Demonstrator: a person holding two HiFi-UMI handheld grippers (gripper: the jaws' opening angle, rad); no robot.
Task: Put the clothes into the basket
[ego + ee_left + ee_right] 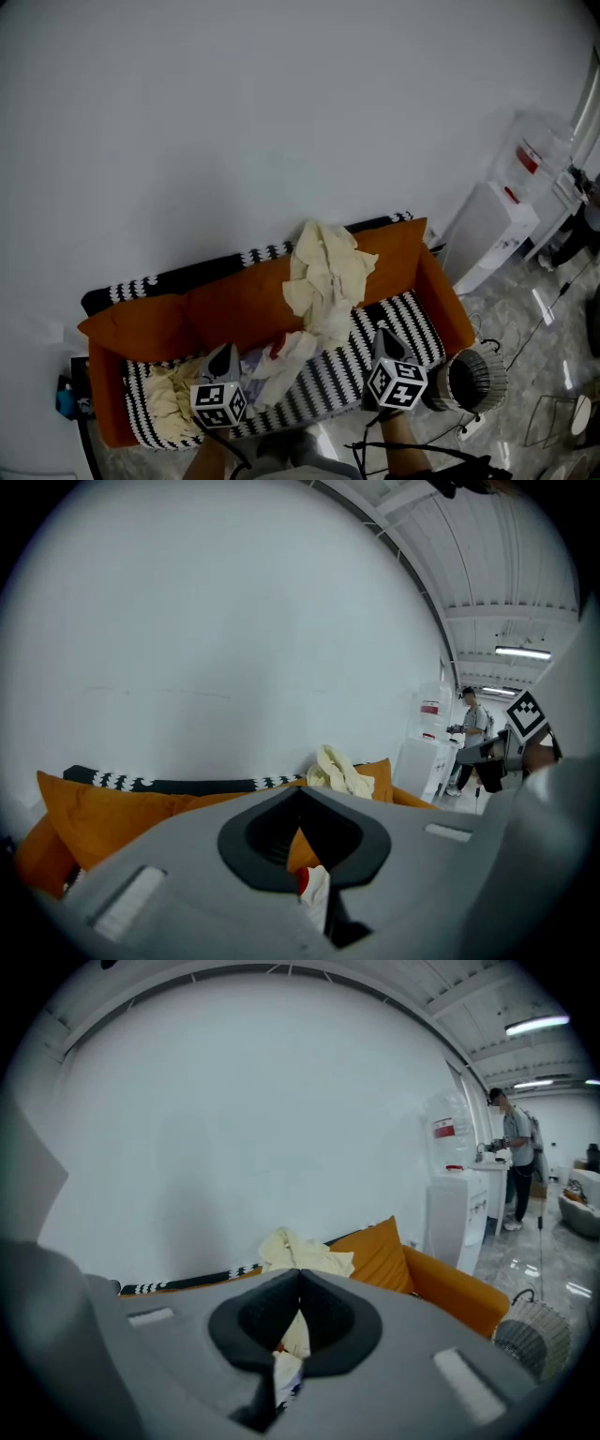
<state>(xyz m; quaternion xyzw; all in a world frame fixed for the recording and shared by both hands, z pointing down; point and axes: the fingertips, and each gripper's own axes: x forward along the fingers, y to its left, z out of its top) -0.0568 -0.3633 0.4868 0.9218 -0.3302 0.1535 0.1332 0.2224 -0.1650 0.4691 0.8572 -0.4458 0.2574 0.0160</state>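
Cream clothes (pixel 326 270) hang over the backrest of an orange sofa (pixel 234 305); they also show in the left gripper view (pixel 342 771) and the right gripper view (pixel 298 1251). A white and red garment (pixel 281 358) lies on the striped seat, and a cream cloth (pixel 172 394) is bunched at the seat's left end. The dark wire basket (pixel 472 380) stands on the floor by the sofa's right arm. My left gripper (pixel 225 356) hovers at the seat's front beside the white garment, jaws shut and empty. My right gripper (pixel 382 337) is over the right part of the seat, jaws closed tip to tip.
A white water dispenser (pixel 489 234) stands right of the sofa, with a person (pixel 514 1147) beside it. A power strip and cables (pixel 469 427) lie on the glossy floor near the basket (pixel 530 1335). A white wall rises behind the sofa.
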